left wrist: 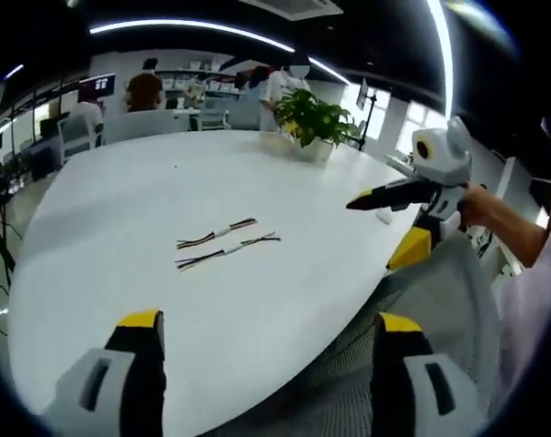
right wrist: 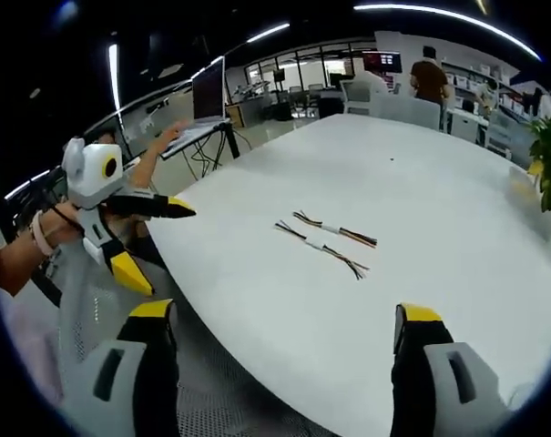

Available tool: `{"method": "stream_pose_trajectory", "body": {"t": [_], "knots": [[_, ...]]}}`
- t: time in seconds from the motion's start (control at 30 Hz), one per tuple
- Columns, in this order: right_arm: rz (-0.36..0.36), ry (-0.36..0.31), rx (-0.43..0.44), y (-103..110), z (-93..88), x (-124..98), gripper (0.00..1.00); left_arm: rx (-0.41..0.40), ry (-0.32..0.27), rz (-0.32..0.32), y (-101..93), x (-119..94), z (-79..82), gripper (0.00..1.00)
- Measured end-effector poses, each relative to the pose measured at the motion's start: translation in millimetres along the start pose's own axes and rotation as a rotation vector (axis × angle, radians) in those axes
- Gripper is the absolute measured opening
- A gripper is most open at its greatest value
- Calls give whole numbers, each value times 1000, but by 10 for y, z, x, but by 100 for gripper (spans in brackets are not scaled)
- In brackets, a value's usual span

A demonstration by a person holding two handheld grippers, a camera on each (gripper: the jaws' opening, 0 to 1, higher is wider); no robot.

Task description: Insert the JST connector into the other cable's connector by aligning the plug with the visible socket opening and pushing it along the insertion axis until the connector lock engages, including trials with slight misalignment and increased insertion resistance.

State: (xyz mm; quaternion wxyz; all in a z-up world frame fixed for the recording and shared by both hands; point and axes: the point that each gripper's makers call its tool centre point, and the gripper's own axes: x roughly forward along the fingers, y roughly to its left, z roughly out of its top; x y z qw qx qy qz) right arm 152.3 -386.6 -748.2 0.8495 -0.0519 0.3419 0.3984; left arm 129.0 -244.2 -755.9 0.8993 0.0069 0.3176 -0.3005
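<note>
Two short cables with white JST connectors and coloured wires lie side by side on the white table (left wrist: 120,237). In the left gripper view, one cable (left wrist: 217,234) lies just beyond the other cable (left wrist: 227,252). In the right gripper view the pair appears as a far cable (right wrist: 335,229) and a near cable (right wrist: 321,247). My left gripper (left wrist: 261,332) is open, well short of the cables, with nothing between its jaws. My right gripper (right wrist: 284,326) is open too, held at the table's edge. Each gripper shows in the other's view: the right gripper (left wrist: 398,218), the left gripper (right wrist: 152,241), both held by hands.
A potted plant (left wrist: 311,118) stands at the far side of the table. A mesh chair back (left wrist: 421,309) sits below the table edge. Several people, desks and monitors (right wrist: 389,62) fill the office behind. A laptop on a stand (right wrist: 207,100) is off to the side.
</note>
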Motion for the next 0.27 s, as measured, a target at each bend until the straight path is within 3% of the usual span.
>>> {"method": "stream_pose_trajectory", "body": {"t": [0.27], "knots": [[3,16,-17,11,-19,-15,96,11,6,2,-6,-1,-14,93]]}}
